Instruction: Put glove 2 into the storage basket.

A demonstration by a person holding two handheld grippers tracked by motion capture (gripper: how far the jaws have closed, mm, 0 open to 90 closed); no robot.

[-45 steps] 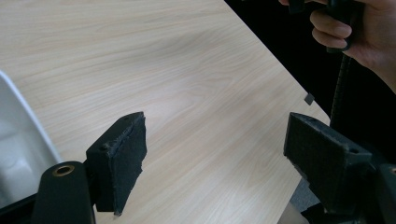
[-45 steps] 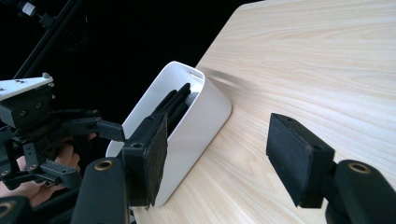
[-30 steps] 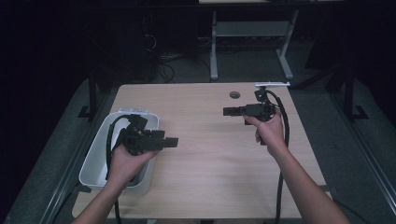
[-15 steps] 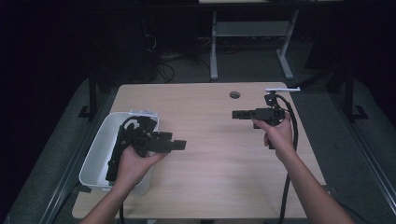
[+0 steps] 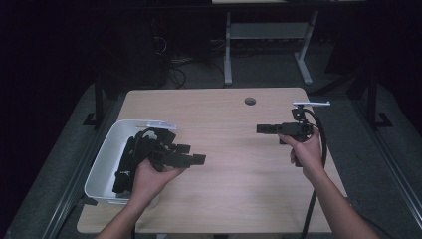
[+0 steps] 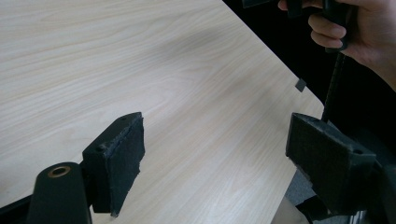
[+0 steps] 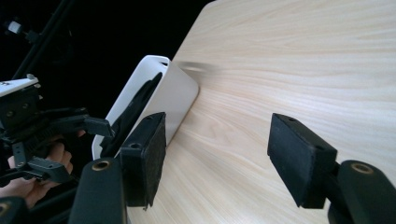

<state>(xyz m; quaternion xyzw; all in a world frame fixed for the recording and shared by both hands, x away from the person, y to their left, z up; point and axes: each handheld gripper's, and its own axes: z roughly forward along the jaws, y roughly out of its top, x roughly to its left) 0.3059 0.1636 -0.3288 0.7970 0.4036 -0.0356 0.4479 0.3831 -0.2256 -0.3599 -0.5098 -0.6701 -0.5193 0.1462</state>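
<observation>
Over the surface [image 5: 224,164], your left gripper [image 5: 191,159] hangs just beside the white bin [image 5: 102,169], jaws wide apart, empty; your right gripper [image 5: 263,129], well apart, likewise gapes empty.

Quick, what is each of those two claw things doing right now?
Left gripper: open, holding nothing, above the table.
Right gripper: open, holding nothing, pointing toward the white tub.
</observation>
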